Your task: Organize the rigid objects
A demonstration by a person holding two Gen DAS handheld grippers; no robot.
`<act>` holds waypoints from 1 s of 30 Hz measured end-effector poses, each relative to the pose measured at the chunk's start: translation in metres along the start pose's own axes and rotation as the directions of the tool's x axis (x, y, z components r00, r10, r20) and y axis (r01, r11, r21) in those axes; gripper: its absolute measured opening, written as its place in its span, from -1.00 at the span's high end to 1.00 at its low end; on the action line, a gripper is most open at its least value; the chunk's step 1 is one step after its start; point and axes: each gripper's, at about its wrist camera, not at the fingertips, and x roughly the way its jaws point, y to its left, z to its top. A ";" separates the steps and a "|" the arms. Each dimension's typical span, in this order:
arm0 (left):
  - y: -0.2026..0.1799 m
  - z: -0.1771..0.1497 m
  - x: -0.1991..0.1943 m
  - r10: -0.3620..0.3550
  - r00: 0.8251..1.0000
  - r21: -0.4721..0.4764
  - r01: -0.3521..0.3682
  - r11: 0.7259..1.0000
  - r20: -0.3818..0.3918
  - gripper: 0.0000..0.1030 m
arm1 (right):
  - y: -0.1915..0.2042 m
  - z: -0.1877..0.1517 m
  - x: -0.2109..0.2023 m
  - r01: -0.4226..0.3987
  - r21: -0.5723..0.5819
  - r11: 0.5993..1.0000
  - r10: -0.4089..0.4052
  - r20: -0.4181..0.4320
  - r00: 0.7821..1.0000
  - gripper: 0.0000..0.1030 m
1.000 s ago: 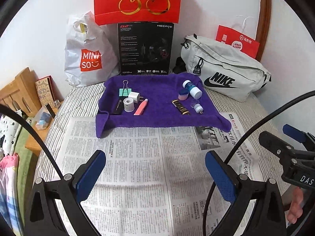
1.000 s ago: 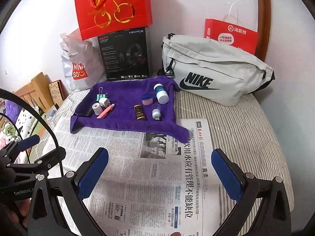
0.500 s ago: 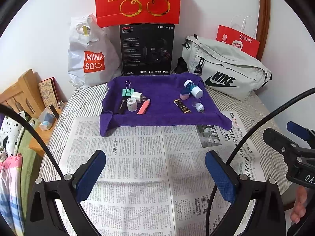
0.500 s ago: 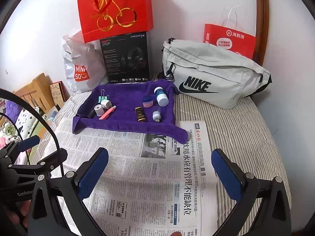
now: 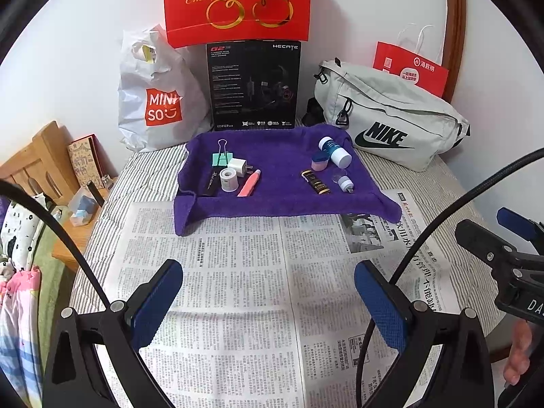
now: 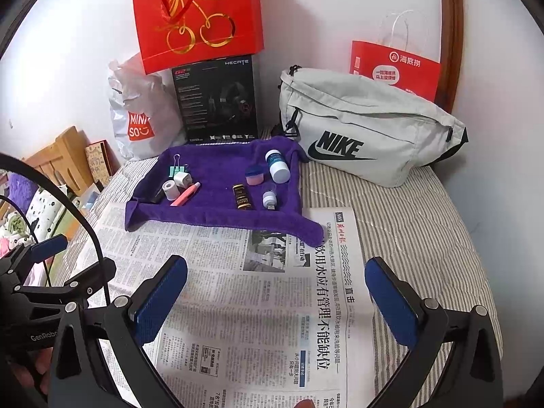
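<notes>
**Small rigid items lie scattered on a purple towel, both grippers spread above the newspaper**

Small rigid items sit on a purple towel spread at the far edge of the newspaper, which covers a striped bed sheet. The towel is a soft, fuzzy cloth with its near edge folded up.

Toward its left edge:
- a mint binder clip, wire handles pointing to the far edge
- a white plug adapter, touching a short white roll
- a flat black stick and a pink pen-shaped tube, both with long axes running near to far, tilted slightly

Toward the right edge:
- a white bottle with a teal label on its side, cap toward the near right corner
- a small pink jar with a blue lid just beside it
- a dark tube with gold print, long axis angled near-right
- a small clear-capped USB stick, plug toward the near edge

Behind the towel, against the wall, stand a white Miniso bag, a black Hecate box with a red cherry gift bag on top, a grey Nike waist bag and a red paper bag.

The left gripper and the right gripper hover over bare newspaper, well short of the towel, blue textured pads wide apart and holding nothing.
</notes>
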 end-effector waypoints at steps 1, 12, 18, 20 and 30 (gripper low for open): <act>0.000 0.000 0.001 -0.002 1.000 0.000 0.002 1.000 -0.001 -0.98 | 0.000 0.000 0.000 0.001 -0.001 1.000 -0.001 -0.002 1.000 -0.99; 0.000 0.000 0.000 0.002 1.000 0.004 -0.002 1.000 -0.004 -0.98 | -0.003 -0.001 0.002 0.010 0.003 1.000 -0.010 -0.014 1.000 -1.00; 0.001 -0.001 0.000 0.004 1.000 -0.004 -0.004 1.000 -0.002 -0.98 | -0.004 -0.001 0.002 0.013 0.005 1.000 -0.013 -0.017 1.000 -1.00; 0.003 -0.001 -0.001 0.000 1.000 -0.004 0.000 1.000 0.001 -0.98 | -0.004 -0.001 0.002 0.012 0.006 1.000 -0.012 -0.017 1.000 -1.00; 0.007 -0.001 -0.004 0.000 1.000 -0.003 0.000 1.000 0.006 -0.98 | -0.003 -0.003 0.001 0.016 0.002 1.000 -0.016 -0.019 1.000 -0.99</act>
